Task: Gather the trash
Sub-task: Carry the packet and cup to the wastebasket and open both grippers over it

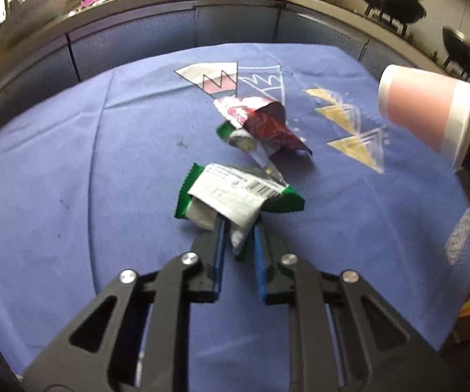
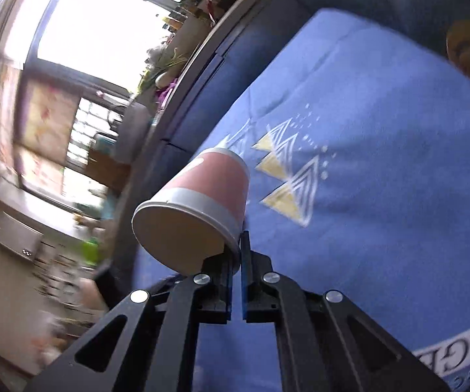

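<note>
A: What has the left gripper (image 1: 238, 225) got?

B: A crinkled green wrapper (image 1: 235, 197) with a white printed label and a barcode. The two blue-padded fingers are clenched on its lower end, and the rest of it flops forward over the blue cloth (image 1: 71, 179).

A: Any more trash on the cloth?

B: Just beyond it lies a dark red foil wrapper (image 1: 267, 124), creased and shiny, and tucked against its near side is a small scrunched green and silver wrapper (image 1: 238, 137). Those two touch each other; whether they touch the held one I cannot tell.

A: And the right gripper (image 2: 236, 254)?

B: It pinches the rim of a paper cup (image 2: 202, 205), pink with a pale band near the mouth. One finger sits inside the mouth, the other outside the wall. The cup is tipped on its side in the air, mouth toward the camera. In the left view the same cup (image 1: 427, 114) hangs above the cloth's right edge.

A: What surrounds them?

B: The cloth is smooth, faintly creased, printed with yellow and white triangles (image 1: 349, 124). Behind it runs a grey-blue panelled cabinet front (image 1: 235, 26) with a cluttered counter on top, and black pans (image 1: 388, 0) stand at the far right.
</note>
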Tool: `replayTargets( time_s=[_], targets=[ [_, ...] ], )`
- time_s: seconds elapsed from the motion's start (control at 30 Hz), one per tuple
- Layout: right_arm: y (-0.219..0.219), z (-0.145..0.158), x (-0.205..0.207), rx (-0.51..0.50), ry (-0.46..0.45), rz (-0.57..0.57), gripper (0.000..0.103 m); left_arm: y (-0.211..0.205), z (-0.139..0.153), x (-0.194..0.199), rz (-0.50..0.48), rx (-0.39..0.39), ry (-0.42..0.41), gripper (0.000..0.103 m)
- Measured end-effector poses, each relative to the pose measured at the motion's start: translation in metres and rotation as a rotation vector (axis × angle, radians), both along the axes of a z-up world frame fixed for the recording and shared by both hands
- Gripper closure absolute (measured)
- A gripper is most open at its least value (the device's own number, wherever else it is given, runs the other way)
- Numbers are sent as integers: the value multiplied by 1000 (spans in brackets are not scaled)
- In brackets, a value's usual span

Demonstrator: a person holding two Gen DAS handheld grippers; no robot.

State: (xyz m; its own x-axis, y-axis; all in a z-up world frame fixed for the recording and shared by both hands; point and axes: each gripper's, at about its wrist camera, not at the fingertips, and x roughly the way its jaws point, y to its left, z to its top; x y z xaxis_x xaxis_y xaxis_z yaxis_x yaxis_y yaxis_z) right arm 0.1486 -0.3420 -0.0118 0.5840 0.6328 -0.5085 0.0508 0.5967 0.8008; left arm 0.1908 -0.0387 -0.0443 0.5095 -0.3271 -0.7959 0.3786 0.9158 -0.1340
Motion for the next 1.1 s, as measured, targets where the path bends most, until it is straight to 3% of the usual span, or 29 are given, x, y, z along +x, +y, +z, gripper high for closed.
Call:
replayTargets(
  time_s=[0.27,1.1],
  targets=[
    [-16,4,-8,147,30,19,100,10,11,-18,-1,-94,40,89],
    [-12,-9,-18,128,64,14,100,6,45,-42,-73,-205,10,90]
  ],
)
